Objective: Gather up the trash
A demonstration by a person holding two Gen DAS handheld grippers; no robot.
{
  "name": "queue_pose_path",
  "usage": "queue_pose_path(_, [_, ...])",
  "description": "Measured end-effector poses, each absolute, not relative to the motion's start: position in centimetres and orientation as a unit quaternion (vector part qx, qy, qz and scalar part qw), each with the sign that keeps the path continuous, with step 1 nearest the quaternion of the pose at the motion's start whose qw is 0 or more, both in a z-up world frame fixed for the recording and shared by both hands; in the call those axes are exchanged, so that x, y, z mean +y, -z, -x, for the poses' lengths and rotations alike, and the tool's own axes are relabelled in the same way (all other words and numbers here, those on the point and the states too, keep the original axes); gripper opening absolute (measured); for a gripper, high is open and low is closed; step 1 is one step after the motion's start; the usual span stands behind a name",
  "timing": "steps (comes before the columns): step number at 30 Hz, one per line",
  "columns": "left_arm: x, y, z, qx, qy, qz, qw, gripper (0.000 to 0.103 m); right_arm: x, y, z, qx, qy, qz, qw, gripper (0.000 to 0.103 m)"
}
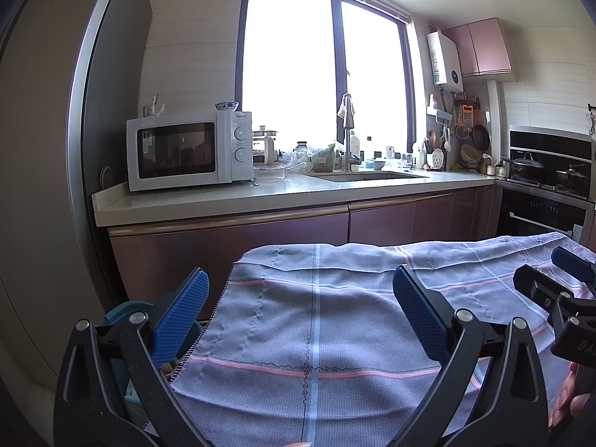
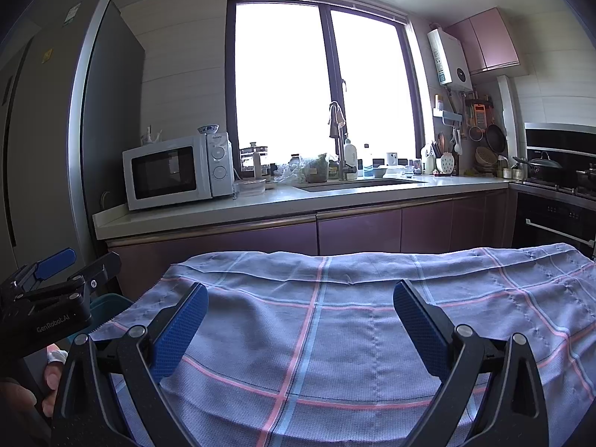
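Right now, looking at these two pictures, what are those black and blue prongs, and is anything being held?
There is no robot here: a person holds a hand tool with a two-finger claw in each hand. Each picture comes from a wide-angle camera on one tool, looking along its fingers. The left claw and the right claw are both open and hold nothing. Each also shows at the other picture's edge. Below them lies a checked cloth spread over a surface, with no trash visible on it. Behind is a kitchen counter with a microwave and a sink. A teal object, partly hidden, sits left of the cloth.

Bare cloth ahead; teal bin leftward
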State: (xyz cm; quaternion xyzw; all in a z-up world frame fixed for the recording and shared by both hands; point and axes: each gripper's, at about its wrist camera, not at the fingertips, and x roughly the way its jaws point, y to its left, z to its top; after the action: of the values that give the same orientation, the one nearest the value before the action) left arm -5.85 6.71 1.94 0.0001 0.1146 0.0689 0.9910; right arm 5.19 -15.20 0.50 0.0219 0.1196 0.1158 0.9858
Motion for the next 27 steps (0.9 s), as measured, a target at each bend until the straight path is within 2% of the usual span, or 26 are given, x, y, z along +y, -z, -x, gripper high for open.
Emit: queue_pose_path(27, [6.22,-1.33,5.67,0.12,-0.074,-0.003,0.99,0.097,-15.45,-0.13,-5.52,0.122,-0.117,-0.022,0.985,0.096])
